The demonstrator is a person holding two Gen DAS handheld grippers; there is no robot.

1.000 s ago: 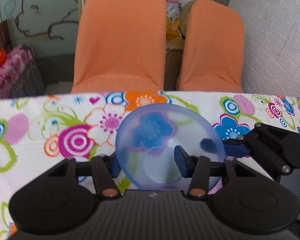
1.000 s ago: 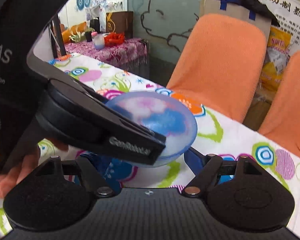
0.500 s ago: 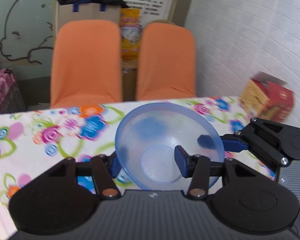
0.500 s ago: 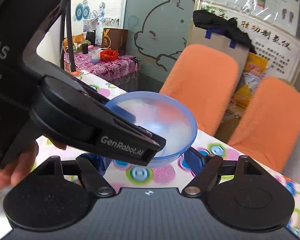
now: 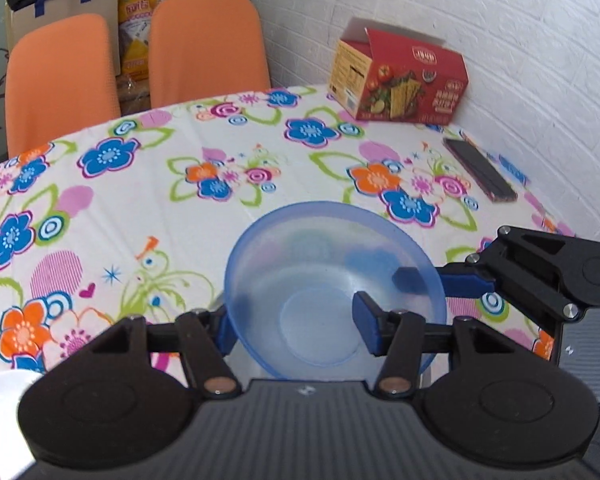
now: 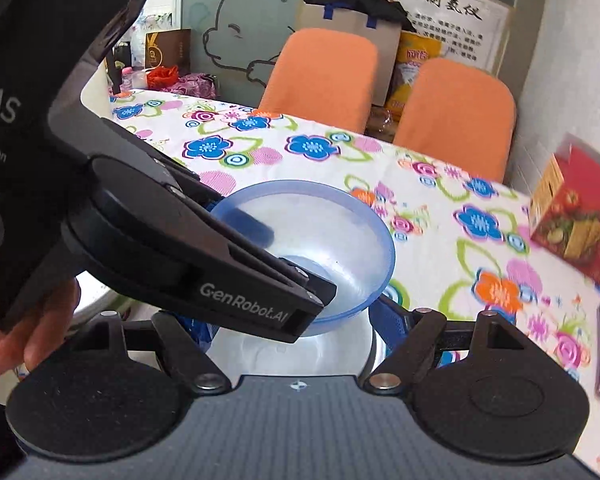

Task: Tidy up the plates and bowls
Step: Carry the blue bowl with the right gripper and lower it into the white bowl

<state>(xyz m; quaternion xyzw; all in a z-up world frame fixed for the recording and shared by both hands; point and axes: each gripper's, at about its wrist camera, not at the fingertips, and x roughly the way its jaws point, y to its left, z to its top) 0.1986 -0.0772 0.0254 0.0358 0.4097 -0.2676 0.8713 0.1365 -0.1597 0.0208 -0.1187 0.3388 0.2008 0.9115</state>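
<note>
A translucent blue bowl (image 5: 320, 280) hangs just above the flowered tablecloth (image 5: 140, 208), upright. My left gripper (image 5: 294, 322) straddles its near-left rim, one finger outside the wall and the other inside. Its jaws are opening, and a gap shows at the inner pad. My right gripper (image 6: 292, 322) is shut on the bowl's (image 6: 332, 240) lower body from outside. One of its blue fingers (image 5: 460, 280) reaches in from the right in the left wrist view. A pale bowl (image 6: 300, 348) with a metal-looking edge sits directly beneath the blue one.
A red food box (image 5: 400, 80) and a dark phone (image 5: 480, 170) lie near the white brick wall. Two orange chairs (image 5: 208, 48) stand behind the table. A white plate (image 5: 0, 400) shows at the lower left, and a hand (image 6: 28, 320) holds the left gripper.
Both grippers carried the blue bowl sideways across the table toward the wall end. The red box and phone came into view, and a pale bowl now shows under it.
</note>
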